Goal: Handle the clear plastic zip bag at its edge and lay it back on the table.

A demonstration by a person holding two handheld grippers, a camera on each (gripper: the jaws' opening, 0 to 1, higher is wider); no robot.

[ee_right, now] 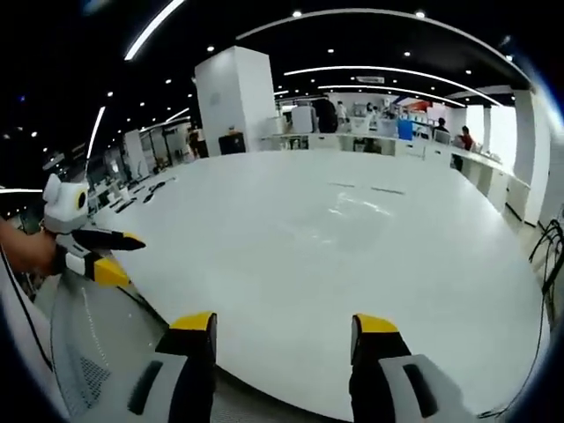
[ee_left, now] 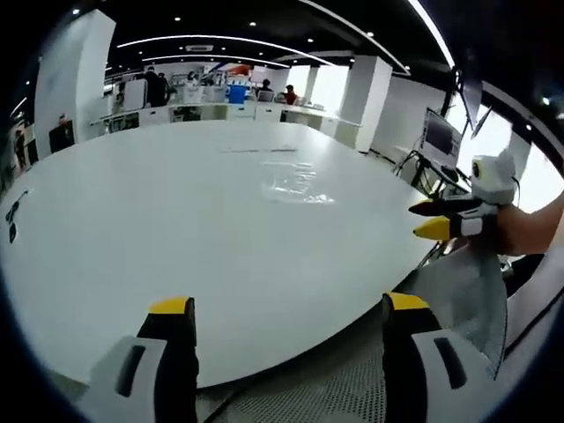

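The clear plastic zip bag (ee_left: 293, 181) lies flat on the white table (ee_left: 176, 220), past its middle, hard to make out but for its glints. In the right gripper view the bag (ee_right: 363, 206) lies ahead on the table (ee_right: 264, 256). My left gripper (ee_left: 289, 304) hangs open over the near table edge, nothing between its yellow-tipped jaws. My right gripper (ee_right: 284, 322) is open as well, also at the table's edge and well short of the bag. Each gripper appears in the other's view: the right gripper (ee_left: 429, 219) and the left gripper (ee_right: 118, 256), both off the table's side.
A hand (ee_left: 529, 231) holds the right gripper, with grey mesh cloth (ee_left: 471, 300) hanging below it. Monitors (ee_left: 438, 134) stand to the right of the table. A long counter (ee_left: 220, 112) with people stands beyond it. A small dark object (ee_left: 12, 218) lies at the table's left edge.
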